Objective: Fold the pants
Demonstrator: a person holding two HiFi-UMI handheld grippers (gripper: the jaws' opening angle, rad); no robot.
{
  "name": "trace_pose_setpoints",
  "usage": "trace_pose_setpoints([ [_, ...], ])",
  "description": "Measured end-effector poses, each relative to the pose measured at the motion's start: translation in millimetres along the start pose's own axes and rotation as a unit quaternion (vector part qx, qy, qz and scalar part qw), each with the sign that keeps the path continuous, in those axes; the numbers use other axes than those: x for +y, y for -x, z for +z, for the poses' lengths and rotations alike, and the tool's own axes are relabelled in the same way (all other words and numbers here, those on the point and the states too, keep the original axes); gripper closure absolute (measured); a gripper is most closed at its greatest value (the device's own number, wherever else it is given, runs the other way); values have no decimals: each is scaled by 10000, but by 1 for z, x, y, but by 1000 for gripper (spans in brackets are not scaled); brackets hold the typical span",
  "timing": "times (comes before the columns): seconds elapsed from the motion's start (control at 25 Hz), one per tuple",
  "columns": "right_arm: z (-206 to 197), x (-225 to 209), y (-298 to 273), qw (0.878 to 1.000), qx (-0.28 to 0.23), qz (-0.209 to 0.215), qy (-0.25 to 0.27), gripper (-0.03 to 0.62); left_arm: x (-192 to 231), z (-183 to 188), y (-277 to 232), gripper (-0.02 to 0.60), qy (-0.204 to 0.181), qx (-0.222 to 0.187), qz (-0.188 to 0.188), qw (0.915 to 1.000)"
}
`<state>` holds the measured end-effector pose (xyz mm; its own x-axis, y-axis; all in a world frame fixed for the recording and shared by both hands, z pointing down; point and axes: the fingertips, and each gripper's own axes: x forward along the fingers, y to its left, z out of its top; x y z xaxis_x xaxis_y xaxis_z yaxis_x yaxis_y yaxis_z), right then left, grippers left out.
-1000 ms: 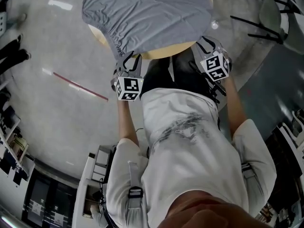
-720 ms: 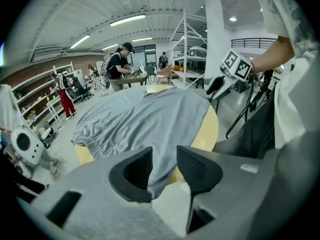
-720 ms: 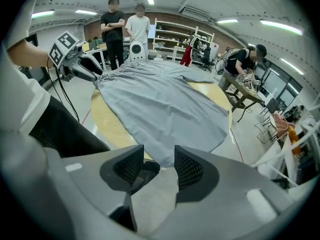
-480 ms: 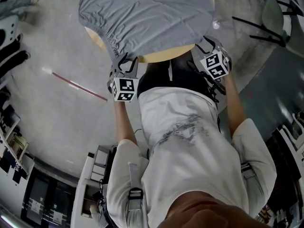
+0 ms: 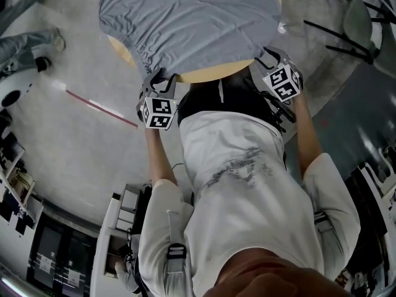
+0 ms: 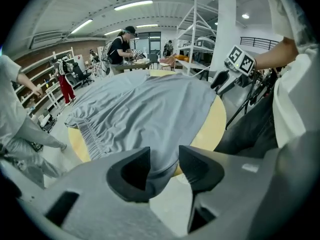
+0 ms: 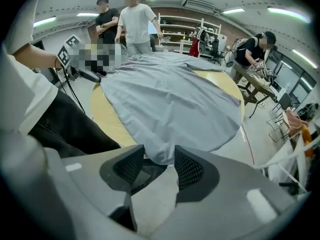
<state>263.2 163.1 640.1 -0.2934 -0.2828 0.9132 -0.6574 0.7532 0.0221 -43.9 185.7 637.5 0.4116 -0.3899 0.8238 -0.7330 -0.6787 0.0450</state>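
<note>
Grey pants [image 5: 192, 23] lie spread over a round wooden table [image 5: 210, 73], with the gathered waistband [image 6: 92, 136] at the left rim. My left gripper [image 5: 158, 79] is at the near-left edge. Its jaws [image 6: 164, 156] have just been opening; the hem hangs between them, with a gap at the right pad. My right gripper [image 5: 267, 55] is at the near-right edge. Its jaws [image 7: 159, 156] have opened wide and then eased in slightly. A corner of the pants [image 7: 170, 104] lies loose between them.
A black chair [image 5: 349, 23] stands at the far right, and a red line [image 5: 102, 109] runs across the floor on the left. One person [image 5: 25, 48] walks at the upper left; two others [image 7: 135, 24] stand beyond the table. The wearer's body is against the near rim.
Both grippers have sunk toward the table's near rim, the left one also shifting left. The near edge of the pants has settled lower and wider. A person has walked into the upper left.
</note>
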Motion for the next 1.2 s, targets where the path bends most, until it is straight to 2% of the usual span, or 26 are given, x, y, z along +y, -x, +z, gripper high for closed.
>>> trace_pose_setpoints([
  [0.32, 1, 2, -1, 9995, 57, 312, 96, 427, -3, -5, -3, 418, 22, 188, -98, 9998],
  [0.56, 6, -5, 0, 9995, 98, 219, 228, 568, -6, -3, -2, 503, 73, 204, -41, 9998],
  [0.6, 6, -5, 1, 9993, 127, 186, 283, 569, -7, -2, -1, 534, 58, 214, -15, 9998],
  [0.68, 10, -8, 4, 9989, 174, 93, 417, 571, -8, 2, -1, 555, 26, 220, 47, 9997],
  [0.92, 29, -27, 10, 9976, 103, -158, 662, 572, 0, 22, 3, 558, 316, -62, 147, 9994],
  [1.2, 61, -48, 25, 9958, -8, -318, 857, 572, 9, 45, 17, 560, 481, -280, 278, 9981],
])
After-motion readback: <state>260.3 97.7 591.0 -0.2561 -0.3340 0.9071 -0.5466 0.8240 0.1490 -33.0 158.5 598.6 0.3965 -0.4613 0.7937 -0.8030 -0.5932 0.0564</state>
